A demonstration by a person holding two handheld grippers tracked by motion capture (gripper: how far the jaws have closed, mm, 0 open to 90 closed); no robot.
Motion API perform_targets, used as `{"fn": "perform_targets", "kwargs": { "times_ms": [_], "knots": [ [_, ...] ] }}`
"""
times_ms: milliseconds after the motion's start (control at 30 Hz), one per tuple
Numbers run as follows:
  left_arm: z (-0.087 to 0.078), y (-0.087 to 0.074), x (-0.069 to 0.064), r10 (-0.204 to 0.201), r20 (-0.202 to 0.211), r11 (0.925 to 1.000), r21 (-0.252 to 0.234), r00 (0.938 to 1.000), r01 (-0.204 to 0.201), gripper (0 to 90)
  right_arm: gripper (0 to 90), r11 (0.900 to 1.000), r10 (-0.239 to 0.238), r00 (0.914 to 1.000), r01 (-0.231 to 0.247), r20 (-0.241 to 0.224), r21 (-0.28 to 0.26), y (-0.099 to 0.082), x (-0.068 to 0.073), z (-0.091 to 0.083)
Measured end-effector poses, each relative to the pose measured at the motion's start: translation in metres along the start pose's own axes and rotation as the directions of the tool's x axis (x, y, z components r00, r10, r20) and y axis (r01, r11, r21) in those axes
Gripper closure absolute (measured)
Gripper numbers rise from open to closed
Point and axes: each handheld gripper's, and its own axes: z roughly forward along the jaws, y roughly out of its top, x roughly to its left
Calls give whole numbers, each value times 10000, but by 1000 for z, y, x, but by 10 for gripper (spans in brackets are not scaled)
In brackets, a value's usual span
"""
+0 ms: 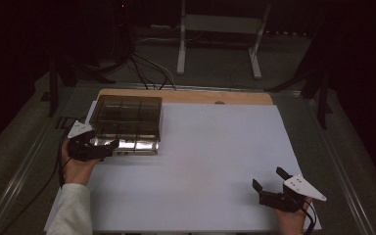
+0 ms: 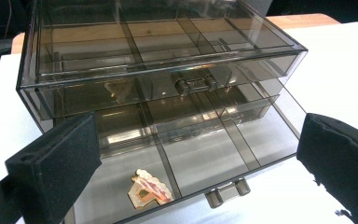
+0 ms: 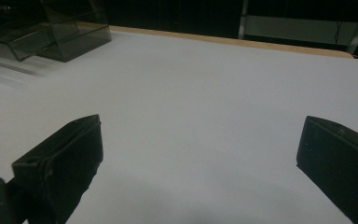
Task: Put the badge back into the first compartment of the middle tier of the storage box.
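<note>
Two grippers: both with jaws wide apart, nothing held
Left gripper (image 1: 111, 145): at front of smoked transparent plastic drawer box (image 1: 126, 115) — far left of white table (image 1: 210, 161)
Lower drawer (image 2: 242, 154): pulled out, divided in compartments
Small pink and gold trinket (image 2: 150, 191): lying in front left compartment of open drawer
Upper drawer (image 2: 168, 81): closed
Right gripper (image 1: 269, 180): near right front corner — well apart from box

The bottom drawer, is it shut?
No, the bottom drawer is pulled out of the smoky plastic box, and a small pink thing lies inside it.
</note>
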Motion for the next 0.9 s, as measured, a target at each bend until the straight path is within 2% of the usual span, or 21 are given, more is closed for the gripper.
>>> {"fn": "perform_targets", "kwargs": {
  "times_ms": [500,900],
  "knots": [
    [-8,0,-10,154,246,9990,-433,9996,-143,6,7,10000,25,10000,-25,-24,11,0,0,0],
    [-10,-7,-16,295,364,9971,-712,9989,-269,6,7,10000,49,10000,-49,-19,41,0,-1,0]
  ]
}}
